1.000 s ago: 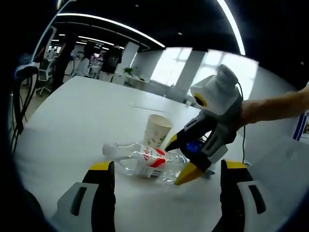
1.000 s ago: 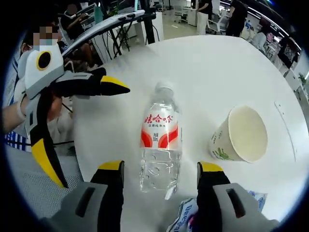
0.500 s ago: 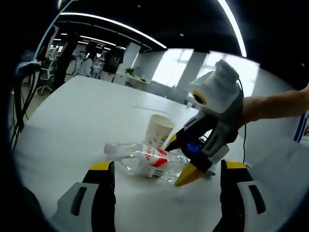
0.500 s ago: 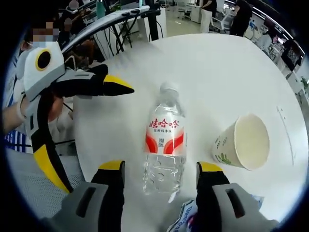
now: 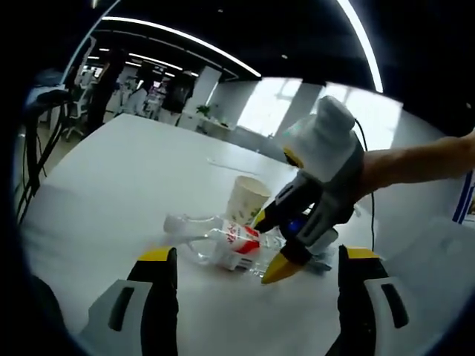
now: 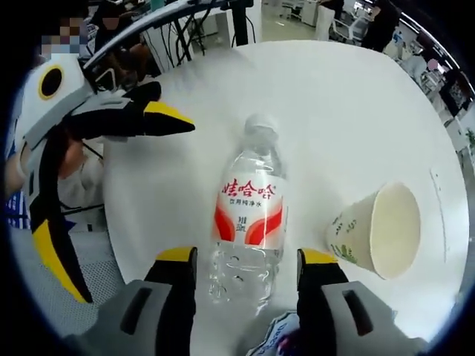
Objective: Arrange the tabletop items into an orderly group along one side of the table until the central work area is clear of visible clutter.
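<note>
A clear water bottle (image 6: 249, 208) with a red and white label lies on its side on the white table (image 6: 356, 96), cap pointing away. My right gripper (image 6: 246, 257) is open, one jaw on each side of the bottle's base without touching it. A paper cup (image 6: 375, 233) stands upright just right of the bottle. In the left gripper view the bottle (image 5: 219, 241) and cup (image 5: 245, 199) sit mid-table with the right gripper (image 5: 269, 245) straddling the bottle's near end. My left gripper (image 5: 257, 254) is open and holds nothing; it hovers left of the bottle (image 6: 111, 185).
A small packet with blue print (image 6: 274, 330) lies under the right gripper's base. The table edge (image 6: 111, 222) runs close on the left, with a person seated past it. Desks, chairs and people fill the room beyond the far side.
The right gripper has moved forward along the bottle, so the base now sits between its jaws. The left gripper has stayed open in about the same place.
</note>
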Demonstrator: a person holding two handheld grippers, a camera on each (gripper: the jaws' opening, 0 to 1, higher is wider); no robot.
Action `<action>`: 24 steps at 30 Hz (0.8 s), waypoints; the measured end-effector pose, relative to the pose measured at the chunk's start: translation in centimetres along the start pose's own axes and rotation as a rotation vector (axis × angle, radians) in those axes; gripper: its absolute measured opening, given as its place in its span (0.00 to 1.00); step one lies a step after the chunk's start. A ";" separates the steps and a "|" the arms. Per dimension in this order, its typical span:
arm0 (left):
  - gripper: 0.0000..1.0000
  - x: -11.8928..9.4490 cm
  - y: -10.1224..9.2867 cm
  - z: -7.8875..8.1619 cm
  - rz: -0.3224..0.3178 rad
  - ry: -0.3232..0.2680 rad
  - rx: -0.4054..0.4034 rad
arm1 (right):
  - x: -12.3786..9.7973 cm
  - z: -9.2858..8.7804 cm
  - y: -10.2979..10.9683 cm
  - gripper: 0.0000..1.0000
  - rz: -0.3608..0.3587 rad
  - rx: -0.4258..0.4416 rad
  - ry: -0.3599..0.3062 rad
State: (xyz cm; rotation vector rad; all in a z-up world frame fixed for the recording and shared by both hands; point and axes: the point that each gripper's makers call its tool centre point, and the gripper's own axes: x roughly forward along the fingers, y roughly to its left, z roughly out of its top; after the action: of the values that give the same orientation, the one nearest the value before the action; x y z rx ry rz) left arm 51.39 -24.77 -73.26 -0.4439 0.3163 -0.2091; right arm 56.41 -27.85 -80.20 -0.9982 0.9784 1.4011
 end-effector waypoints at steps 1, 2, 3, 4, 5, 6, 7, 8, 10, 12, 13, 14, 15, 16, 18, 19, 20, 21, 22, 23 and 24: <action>0.87 0.0 0.0 -0.1 0.000 0.002 -0.002 | 0.1 0.1 0.0 0.51 0.002 0.002 -0.001; 0.87 0.0 0.0 -0.2 0.000 0.003 -0.003 | 0.0 0.1 0.1 0.50 0.004 0.010 -0.002; 0.87 0.0 0.0 -0.2 0.000 0.003 -0.004 | 0.2 0.2 0.2 0.50 0.008 0.009 -0.005; 0.87 0.0 0.0 -0.3 0.001 0.003 -0.007 | 0.3 0.4 0.3 0.49 0.007 0.006 -0.005; 0.87 0.0 0.0 -0.3 0.001 0.003 -0.008 | 0.4 0.4 0.3 0.49 0.003 -0.004 -0.004; 0.87 0.0 0.0 -0.3 0.002 0.003 -0.010 | 0.7 0.5 0.1 0.48 -0.001 -0.016 -0.002; 0.87 0.0 0.0 -0.3 0.003 0.003 -0.013 | 0.7 0.5 -0.1 0.46 -0.011 -0.023 -0.003; 0.86 -0.1 0.1 -0.3 0.003 0.001 -0.013 | 0.7 0.5 -0.1 0.45 -0.013 -0.029 -0.005; 0.87 -0.2 0.3 -0.2 0.009 -0.003 -0.013 | 0.5 0.5 0.2 0.45 -0.004 -0.017 -0.004; 0.86 -0.2 0.5 -0.2 0.013 -0.002 -0.018 | 0.7 0.6 0.0 0.45 -0.006 -0.023 -0.002; 0.86 -0.2 0.5 -0.2 0.013 -0.005 -0.019 | 0.9 0.6 0.0 0.44 -0.004 -0.020 0.002; 0.86 -0.2 0.6 -0.2 0.015 -0.006 -0.022 | 1.0 0.5 0.1 0.44 0.000 -0.016 0.006; 0.86 -0.2 0.7 -0.1 0.016 -0.008 -0.023 | 1.1 0.3 0.2 0.43 0.003 -0.019 0.014; 0.86 -0.2 0.7 -0.1 0.016 -0.010 -0.023 | 1.1 0.2 0.2 0.43 0.004 -0.023 0.019; 0.86 -0.2 0.9 -0.1 0.020 -0.012 -0.028 | 1.3 0.1 0.3 0.43 0.001 -0.032 0.026; 0.86 -0.2 0.9 -0.1 0.023 -0.013 -0.030 | 1.3 0.1 0.2 0.43 -0.007 -0.034 0.027; 0.86 -0.3 1.0 0.0 0.025 -0.015 -0.031 | 1.6 0.1 0.0 0.43 -0.005 -0.032 0.028; 0.86 -0.3 1.1 0.0 0.028 -0.017 -0.033 | 1.6 0.0 0.0 0.43 -0.006 -0.030 0.029; 0.86 -0.3 1.2 0.0 0.031 -0.017 -0.036 | 1.6 0.0 -0.1 0.43 -0.004 -0.025 0.030; 0.85 -0.3 1.3 0.0 0.035 -0.020 -0.040 | 1.5 0.0 0.0 0.43 -0.005 -0.024 0.030; 0.85 -0.3 1.4 0.0 0.037 -0.022 -0.043 | 1.5 0.0 0.0 0.43 -0.006 -0.024 0.031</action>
State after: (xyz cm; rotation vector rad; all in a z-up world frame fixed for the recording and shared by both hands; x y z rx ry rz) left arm 51.32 -23.41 -73.81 -0.4822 0.3079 -0.1612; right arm 56.34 -27.41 -81.59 -1.0430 0.9827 1.3995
